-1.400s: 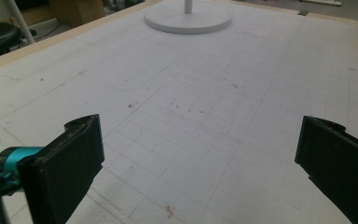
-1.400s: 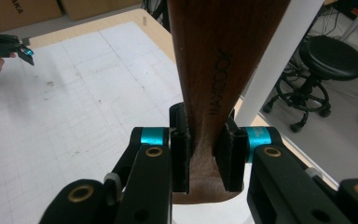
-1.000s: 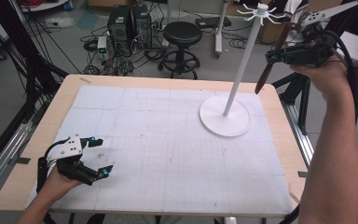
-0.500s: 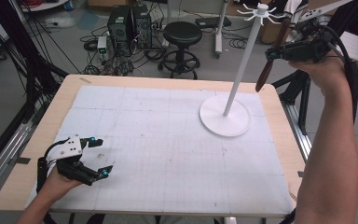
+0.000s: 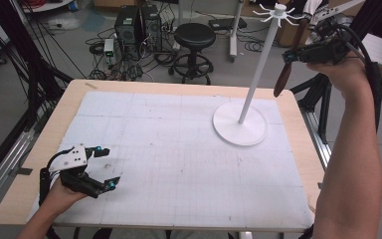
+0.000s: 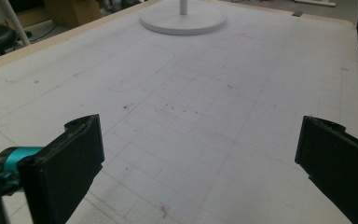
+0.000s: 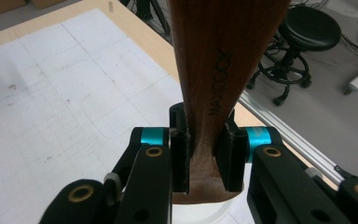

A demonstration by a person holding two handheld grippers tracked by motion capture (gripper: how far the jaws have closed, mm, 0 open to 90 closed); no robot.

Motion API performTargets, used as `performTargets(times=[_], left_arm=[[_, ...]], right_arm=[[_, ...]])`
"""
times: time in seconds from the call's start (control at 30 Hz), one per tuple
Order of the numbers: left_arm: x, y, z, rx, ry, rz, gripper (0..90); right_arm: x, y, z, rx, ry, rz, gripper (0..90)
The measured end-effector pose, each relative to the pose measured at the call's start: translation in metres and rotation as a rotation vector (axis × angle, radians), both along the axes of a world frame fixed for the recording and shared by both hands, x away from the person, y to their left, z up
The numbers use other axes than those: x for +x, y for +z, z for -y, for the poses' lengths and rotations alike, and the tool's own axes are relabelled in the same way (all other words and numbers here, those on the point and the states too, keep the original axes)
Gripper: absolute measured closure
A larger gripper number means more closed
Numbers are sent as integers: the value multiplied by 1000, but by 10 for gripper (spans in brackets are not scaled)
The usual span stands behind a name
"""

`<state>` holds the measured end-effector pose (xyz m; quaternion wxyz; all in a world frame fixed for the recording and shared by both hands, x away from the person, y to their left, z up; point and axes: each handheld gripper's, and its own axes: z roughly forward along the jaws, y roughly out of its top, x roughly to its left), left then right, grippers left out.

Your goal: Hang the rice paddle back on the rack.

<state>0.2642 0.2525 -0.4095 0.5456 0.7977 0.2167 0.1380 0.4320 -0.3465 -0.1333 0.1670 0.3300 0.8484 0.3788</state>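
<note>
The wooden spoon (image 5: 287, 59) is hanging in the air just beside the top of the white hook stand (image 5: 258, 69), pinched by the right gripper (image 5: 298, 56), whose fingers (image 7: 181, 158) are pressing on both sides of the handle near its end. Judging by the height, the person is lifting it level with the stand's hooks (image 5: 277, 12) so that it can be hung there; the spoon is slanting down and toward the stand's pole, apart from it. The stand's round base (image 5: 239, 125) is sitting on the bench (image 5: 179, 149), below the spoon. Far from the stand, at the near left corner, the left gripper (image 5: 107, 167) is resting idle with its fingers (image 6: 70, 163) spread wide and nothing between them. Beyond the stand, a black stool (image 5: 194, 47) and computer towers (image 5: 137, 25) are standing on the floor, out of the way.
</note>
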Motion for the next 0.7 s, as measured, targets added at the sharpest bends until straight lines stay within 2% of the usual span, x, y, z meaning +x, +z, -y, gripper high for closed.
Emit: performTargets(times=[0.7], left_arm=[[0, 0, 0, -2, 4, -3, 17]], right_arm=[[7, 1, -3, -10, -18, -16, 779]])
